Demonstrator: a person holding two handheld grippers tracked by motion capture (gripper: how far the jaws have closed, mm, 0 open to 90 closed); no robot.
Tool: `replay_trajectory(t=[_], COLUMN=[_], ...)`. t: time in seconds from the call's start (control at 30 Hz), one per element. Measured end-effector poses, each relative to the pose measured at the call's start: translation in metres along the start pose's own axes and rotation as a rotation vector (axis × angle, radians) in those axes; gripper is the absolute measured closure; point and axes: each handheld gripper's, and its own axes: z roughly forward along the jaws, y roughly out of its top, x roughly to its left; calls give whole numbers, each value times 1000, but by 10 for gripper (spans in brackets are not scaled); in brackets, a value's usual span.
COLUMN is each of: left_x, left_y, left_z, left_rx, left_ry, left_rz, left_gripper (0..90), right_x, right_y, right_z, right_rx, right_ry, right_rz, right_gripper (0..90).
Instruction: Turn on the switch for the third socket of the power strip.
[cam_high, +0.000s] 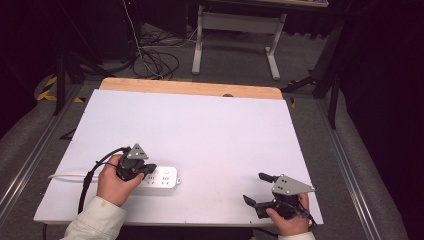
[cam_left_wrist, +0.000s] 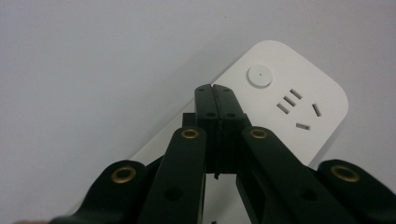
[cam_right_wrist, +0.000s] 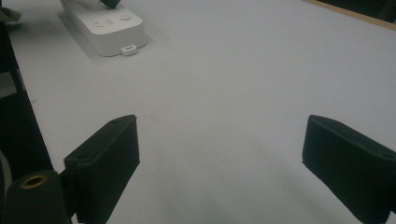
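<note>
Closed left gripper (cam_left_wrist: 215, 93) jaws I've got over the flat white plastic power strip (cam_high: 162, 178), near its round button. Right gripper (cam_high: 255, 188) spread, well right of strip. Likely pressing button next.

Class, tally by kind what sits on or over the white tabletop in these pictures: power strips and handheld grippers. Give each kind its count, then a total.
Power strip: 1 (white)
Grippers: 2, the left gripper and the right gripper (both black)
Total: 3
</note>
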Motion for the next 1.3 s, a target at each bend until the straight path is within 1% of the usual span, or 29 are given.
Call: replay_trajectory(t=[0.13, 0.2, 0.27, 0.53, 0.6, 0.63, 0.7, 0.87, 0.93, 1.0, 1.07, 1.1, 1.27, 1.3], left_x=[-1, 0, 0, -1, -2, -2, -2, -4, -5, -6, -6, -6, -5, -4], left_y=[-1, -1, -1, -1, 0, 0, 0, 1, 1, 1, 1, 1, 2, 2], left_z=[1, 0, 0, 1, 1, 2, 1, 2, 2, 3, 3, 3, 2, 2], left_rx=[-3, -4, -4, 2, 2, 1, 8, 17, 18, 19, 21, 20, 22, 20], left_ry=[7, 11, 5, 9, 19, 13, 12, 24, 33, 40, 38, 35, 31, 29], left_rz=[7, 5, -2, -3, -2, -13, -14, 2, 0, 7, 7, -1, 0, -7], left_gripper=[900, 900, 900, 900, 900, 900, 900, 900, 900, 900, 900, 900, 900, 900], right_x=[0, 0, 0, 1, 1, 1, 1, 1, 1, 1, 1, 1, 1, 1], right_y=[0, 0, 0, 0, 0, 0, 0, 0, 0, 0, 0, 0, 0, 0], right_z=[0, 0, 0, 1, 1, 1, 1, 1, 1, 0, 1, 1, 1, 1], right_rx=[0, 1, 2, 5, 6, 6, 6, 7, 5, 6, 5, 5, 4, 6], right_ry=[0, 0, -1, 1, 1, 1, -1, 2, 2, 2, 1, 1, 3, 2], right_rz=[0, 0, -2, -2, -2, -2, -2, -1, -1, -1, -2, -2, 1, 0], right_gripper=[115, 115, 115, 115, 115, 115, 115, 115, 115, 115, 115, 115, 115, 115])
